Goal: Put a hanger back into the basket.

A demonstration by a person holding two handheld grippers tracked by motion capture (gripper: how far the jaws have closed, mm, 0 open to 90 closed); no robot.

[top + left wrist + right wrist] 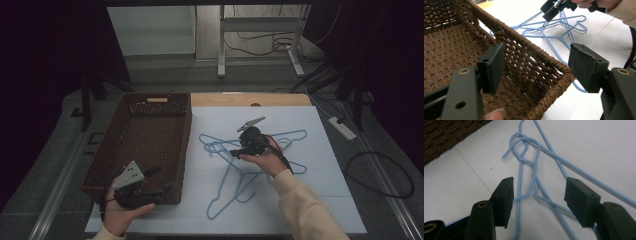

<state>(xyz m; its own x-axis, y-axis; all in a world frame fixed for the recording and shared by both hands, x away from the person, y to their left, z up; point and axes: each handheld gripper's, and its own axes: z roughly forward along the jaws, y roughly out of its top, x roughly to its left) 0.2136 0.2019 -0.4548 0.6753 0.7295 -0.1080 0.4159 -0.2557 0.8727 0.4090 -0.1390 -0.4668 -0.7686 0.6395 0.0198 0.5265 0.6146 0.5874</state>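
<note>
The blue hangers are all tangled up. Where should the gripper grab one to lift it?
Probably at the twisted neck just below the hook, coming straight down from above. The blue hangers lie flat on the white sheet, so only the top is free. The neck is where the wires join, thicker and stiffer than one thin wire, and the right gripper already has its open jaws on either side of it.

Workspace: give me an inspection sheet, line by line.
Surface: white sheet over a wooden table.
Job's things: blue wire hangers lying tangled on the sheet; brown woven basket at the left, nothing seen inside.
Clutter: nothing seen.
Grippers: left tool open over the basket's near corner, holding nothing; right tool open, low over the hanger necks, pads not pressing.
Cables: a black one trails from the right tool; more on the floor.
Surroundings: power strip, metal stand legs, dark curtains.
</note>
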